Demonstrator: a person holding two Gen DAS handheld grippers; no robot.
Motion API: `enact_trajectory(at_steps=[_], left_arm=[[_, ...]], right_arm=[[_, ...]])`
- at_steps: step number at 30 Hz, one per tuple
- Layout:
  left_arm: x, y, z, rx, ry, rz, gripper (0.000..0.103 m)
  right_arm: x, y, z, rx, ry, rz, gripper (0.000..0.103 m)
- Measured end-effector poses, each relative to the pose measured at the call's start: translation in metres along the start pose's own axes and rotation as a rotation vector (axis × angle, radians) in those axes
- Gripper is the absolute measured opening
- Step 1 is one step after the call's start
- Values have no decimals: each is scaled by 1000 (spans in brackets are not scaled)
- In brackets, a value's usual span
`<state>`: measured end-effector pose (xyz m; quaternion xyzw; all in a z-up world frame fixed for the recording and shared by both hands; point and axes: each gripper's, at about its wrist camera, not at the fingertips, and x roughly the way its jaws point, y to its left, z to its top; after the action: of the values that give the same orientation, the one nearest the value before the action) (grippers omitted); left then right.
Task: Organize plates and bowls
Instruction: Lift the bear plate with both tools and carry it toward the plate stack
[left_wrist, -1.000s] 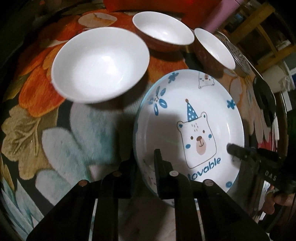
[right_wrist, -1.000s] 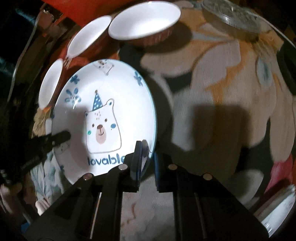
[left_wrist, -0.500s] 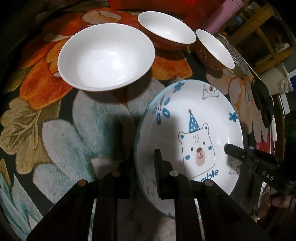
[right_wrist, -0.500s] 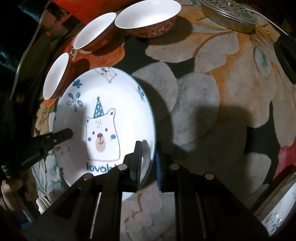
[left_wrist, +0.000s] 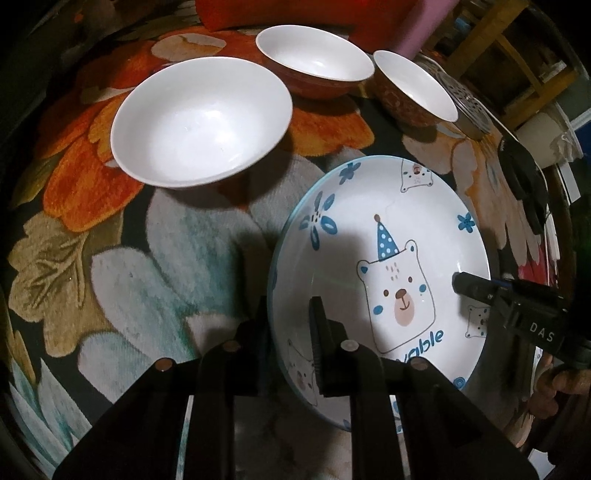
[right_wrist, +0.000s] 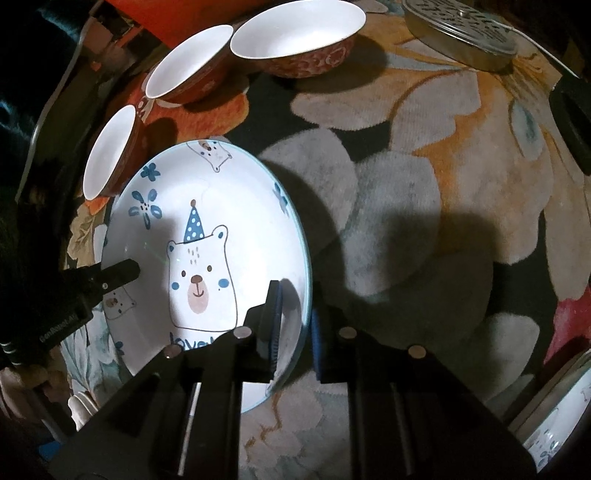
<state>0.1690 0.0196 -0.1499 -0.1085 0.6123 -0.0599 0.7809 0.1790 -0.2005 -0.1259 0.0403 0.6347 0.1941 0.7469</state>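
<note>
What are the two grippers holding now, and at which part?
Both hold the bear plate by its rim: the left gripper clamps the left edge, the right gripper the opposite edge.

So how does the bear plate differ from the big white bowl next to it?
The bear plate is printed with a cartoon bear and blue flowers; the white bowl is plain. The plate is shallow and wide, the bowl deeper. The plate is clamped at opposite rims by the left gripper and right gripper; the bowl stands untouched. Both are white inside and empty.
</note>
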Motion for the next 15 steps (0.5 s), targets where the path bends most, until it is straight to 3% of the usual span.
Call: enact_trajectory(at_steps=[15], left_arm=[[-11,-22,-19,52,21,-50,18]], right_arm=[[-17,-20,-31,84,17,18,13]])
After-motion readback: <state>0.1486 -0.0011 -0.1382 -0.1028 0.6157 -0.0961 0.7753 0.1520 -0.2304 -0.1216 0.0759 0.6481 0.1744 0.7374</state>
